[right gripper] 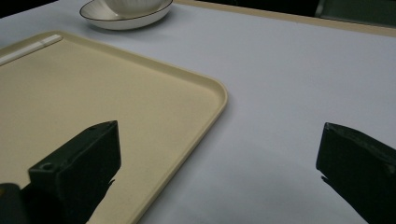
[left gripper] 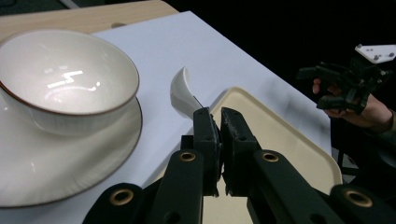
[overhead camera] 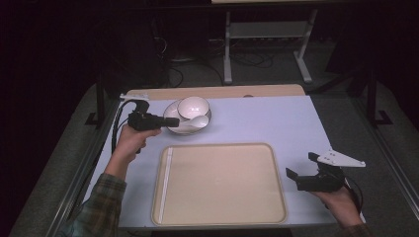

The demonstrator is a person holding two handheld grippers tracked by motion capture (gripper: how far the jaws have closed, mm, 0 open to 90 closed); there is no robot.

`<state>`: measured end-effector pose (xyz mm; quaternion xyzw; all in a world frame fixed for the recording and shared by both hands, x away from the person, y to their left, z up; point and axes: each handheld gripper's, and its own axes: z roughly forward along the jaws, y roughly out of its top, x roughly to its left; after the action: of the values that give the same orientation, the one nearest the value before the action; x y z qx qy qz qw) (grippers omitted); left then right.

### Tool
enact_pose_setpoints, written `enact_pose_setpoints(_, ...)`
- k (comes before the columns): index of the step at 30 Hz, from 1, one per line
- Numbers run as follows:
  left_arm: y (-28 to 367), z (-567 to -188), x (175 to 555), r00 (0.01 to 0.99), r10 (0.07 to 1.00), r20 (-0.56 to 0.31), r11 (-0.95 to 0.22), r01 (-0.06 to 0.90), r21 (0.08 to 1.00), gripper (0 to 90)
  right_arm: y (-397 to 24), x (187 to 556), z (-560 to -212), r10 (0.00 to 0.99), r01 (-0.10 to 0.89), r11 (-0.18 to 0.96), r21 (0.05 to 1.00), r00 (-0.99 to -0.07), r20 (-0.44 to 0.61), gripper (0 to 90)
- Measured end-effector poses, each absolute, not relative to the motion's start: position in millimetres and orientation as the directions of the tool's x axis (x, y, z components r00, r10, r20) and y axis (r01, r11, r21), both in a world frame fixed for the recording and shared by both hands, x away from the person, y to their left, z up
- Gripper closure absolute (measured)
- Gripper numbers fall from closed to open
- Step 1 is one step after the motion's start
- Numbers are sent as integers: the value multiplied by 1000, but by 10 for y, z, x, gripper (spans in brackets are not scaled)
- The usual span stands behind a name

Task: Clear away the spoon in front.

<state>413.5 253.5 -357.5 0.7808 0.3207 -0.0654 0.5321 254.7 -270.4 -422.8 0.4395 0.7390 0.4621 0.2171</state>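
Left gripper (left gripper: 219, 122) is closed tight on the handle of the white spoon (left gripper: 183, 94), and I hold it a little above the table, between the plate and the tray. I pinch the handle near its end so that the scoop stays free and points away from the jaws; like this I can lay it down without the jaws touching the surface first. The bowl (overhead camera: 193, 107) sits on its plate (overhead camera: 172, 112) at the far side of the white table cover (overhead camera: 276, 123), just beside my left hand (overhead camera: 129, 143). The beige tray (overhead camera: 219, 182) lies near me, with nothing on it, so I think the spoon goes there next. My right gripper (overhead camera: 302, 171) rests by the right edge of the tray with its jaws wide apart and holding nothing, probably ready to take the next piece.
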Motion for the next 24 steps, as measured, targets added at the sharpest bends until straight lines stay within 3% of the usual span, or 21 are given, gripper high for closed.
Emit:
enact_pose_setpoints(13,2462,-3982,3968,769,447,-457,-269,603,751,854,-2694,2547,-4228,849,448,191,873,-523,82,0)
enact_pose_setpoints(24,2499,-4094,3974,759,438,-482,-262,621,739,853,-2694,2543,-4229,848,446,195,873,-524,78,0)
